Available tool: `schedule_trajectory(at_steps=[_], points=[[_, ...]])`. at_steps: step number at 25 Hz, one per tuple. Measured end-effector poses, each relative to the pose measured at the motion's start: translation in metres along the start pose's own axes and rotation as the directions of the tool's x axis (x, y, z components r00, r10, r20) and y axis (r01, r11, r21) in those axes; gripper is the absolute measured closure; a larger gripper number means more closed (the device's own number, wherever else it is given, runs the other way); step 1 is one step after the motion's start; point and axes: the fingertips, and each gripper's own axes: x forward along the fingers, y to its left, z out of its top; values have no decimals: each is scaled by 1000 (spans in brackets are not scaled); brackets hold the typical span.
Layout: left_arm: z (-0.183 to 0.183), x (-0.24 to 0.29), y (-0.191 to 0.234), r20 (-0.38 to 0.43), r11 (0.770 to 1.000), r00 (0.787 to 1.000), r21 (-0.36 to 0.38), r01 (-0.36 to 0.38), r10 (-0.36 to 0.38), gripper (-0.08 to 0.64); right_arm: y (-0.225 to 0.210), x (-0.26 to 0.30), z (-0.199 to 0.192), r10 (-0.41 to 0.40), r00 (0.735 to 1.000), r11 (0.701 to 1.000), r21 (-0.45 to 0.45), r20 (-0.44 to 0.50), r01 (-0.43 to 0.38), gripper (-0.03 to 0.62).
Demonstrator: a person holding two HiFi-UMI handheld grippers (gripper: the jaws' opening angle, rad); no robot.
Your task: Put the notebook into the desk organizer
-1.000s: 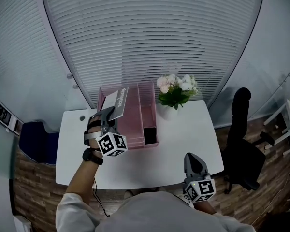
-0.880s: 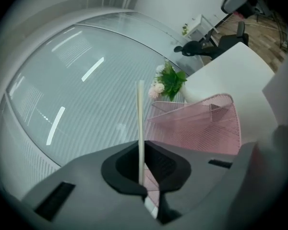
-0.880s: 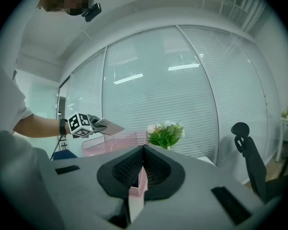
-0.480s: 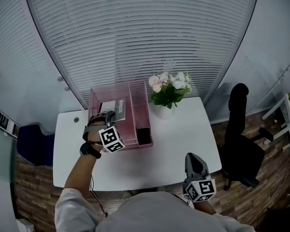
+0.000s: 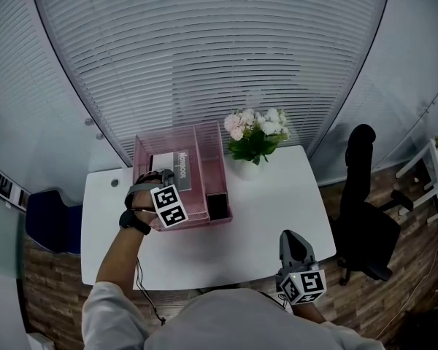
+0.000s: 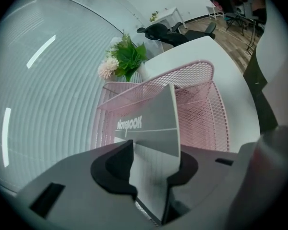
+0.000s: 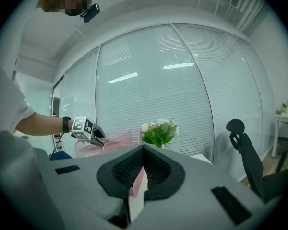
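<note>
Since a second ago the left gripper [image 5: 163, 176] has lowered the notebook [image 5: 184, 168] into the pink desk organizer [image 5: 212, 160], and its jaws are opening around it, so release seems underway; the right gripper [image 5: 292, 245] sits closed, empty.

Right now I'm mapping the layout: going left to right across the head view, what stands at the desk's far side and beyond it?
organizer → flowers → chair
</note>
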Motion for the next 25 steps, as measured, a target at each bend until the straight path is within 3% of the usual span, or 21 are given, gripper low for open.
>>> schedule_trajectory(at_steps=[9,15,25], points=[[-5,-3,-12,-19,983,982,-15,185,-185,319,2,4,3,-6,1000,1000,7,4,6,578],[0,-10,-23,-7,946,947,-46,321,-322,250,1,6,2,-6,1000,1000,14,5,6,578],[0,-15,-32,-19,936,937,-42,348,-349,250,-5,2,-2,-14,1000,1000,25,7,14,578]])
